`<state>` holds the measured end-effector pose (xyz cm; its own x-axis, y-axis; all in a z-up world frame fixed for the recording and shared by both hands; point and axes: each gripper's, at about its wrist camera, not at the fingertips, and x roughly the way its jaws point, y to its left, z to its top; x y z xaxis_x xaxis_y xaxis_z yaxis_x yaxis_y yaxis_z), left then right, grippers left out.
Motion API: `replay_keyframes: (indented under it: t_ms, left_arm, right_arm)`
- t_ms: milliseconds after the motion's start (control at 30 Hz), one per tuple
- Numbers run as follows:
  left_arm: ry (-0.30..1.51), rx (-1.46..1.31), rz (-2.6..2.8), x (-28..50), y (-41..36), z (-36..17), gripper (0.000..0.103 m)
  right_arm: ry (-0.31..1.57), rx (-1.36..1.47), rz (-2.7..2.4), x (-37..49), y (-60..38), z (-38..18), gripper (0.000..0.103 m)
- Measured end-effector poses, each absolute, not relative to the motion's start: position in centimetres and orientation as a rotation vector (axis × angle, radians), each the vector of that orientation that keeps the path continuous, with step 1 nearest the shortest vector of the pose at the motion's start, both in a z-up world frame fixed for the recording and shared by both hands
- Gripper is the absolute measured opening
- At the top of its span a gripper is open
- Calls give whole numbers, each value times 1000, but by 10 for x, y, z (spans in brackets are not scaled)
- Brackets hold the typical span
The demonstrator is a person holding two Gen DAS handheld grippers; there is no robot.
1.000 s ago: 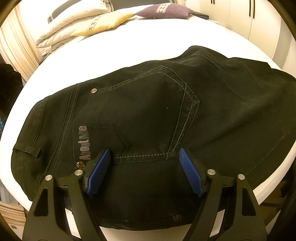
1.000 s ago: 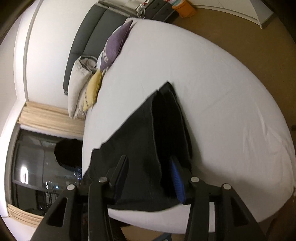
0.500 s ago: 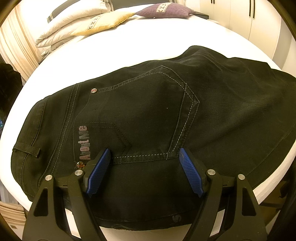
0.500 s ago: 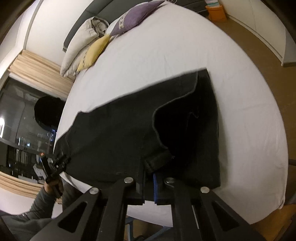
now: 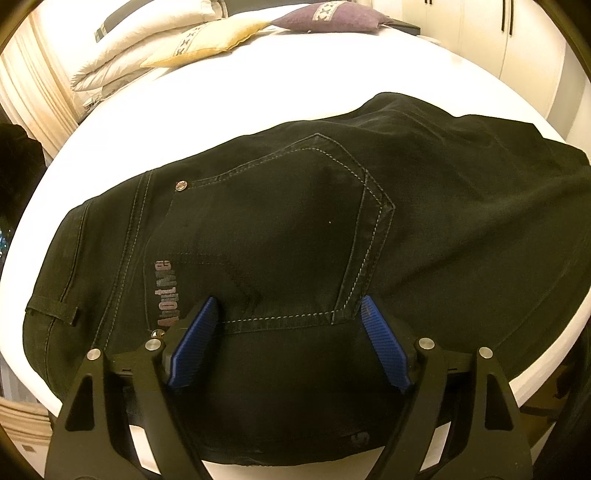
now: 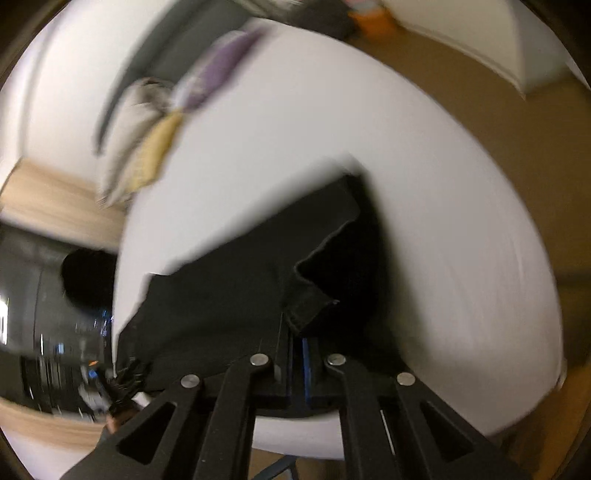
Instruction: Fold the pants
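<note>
Black pants [image 5: 295,240] lie across a white bed [image 5: 258,92], back pocket and waistband facing up in the left wrist view. My left gripper [image 5: 288,301] hovers over the seat below the pocket, its jaws opening wide, with the blue pads [image 5: 192,343] spread over flat fabric and pressing on nothing. The right wrist view is blurred by motion. There my right gripper [image 6: 295,336] is shut on the hem end of the pants [image 6: 221,295], and a cuff corner [image 6: 310,306] sticks up just beyond the fingertips. The leg ends are stacked on each other.
A yellow cushion [image 5: 207,37], a purple cushion [image 5: 332,18] and white pillows [image 5: 122,48] sit at the head of the bed. White cupboards [image 5: 517,37] stand at the right. Brown floor [image 6: 480,92] surrounds the bed [image 6: 424,240], and a dark window [image 6: 44,314] lies left.
My right gripper closed from half open onto the pants' hem end and then swung, blurring its view. My left gripper kept its place, jaws a touch wider.
</note>
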<state>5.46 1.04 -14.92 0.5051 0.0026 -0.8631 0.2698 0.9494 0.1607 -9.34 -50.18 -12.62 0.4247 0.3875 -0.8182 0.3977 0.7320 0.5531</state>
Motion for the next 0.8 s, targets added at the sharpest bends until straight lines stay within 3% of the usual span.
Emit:
replay_keyframes:
  t_ms: [100,333,467,567,733,800]
  left_arm:
    - [1026,317,-162,54,8,-149,83]
    - [1018,328,-138,57,3,-149,86]
    - [1015,333,-137,58,3,-151,91]
    - [1026,344,-146,58,4,-150,91]
    - [1024,339,-141,59,6,-151,92]
    - [1020,337,-137,60,4,-151,93]
  right_arm:
    - [1118,886,-26,-117,-503,-146,2]
    - [1020,841,-28,-121,-489,-98,3]
    - [1120,888,-83,-125,-492,-141,2]
    - [1088,956,-72,-137,-495,-148,4]
    - [994,999,-128,-166,-519,-122,34]
    - [929,990,-165,-178,-533,-113,38]
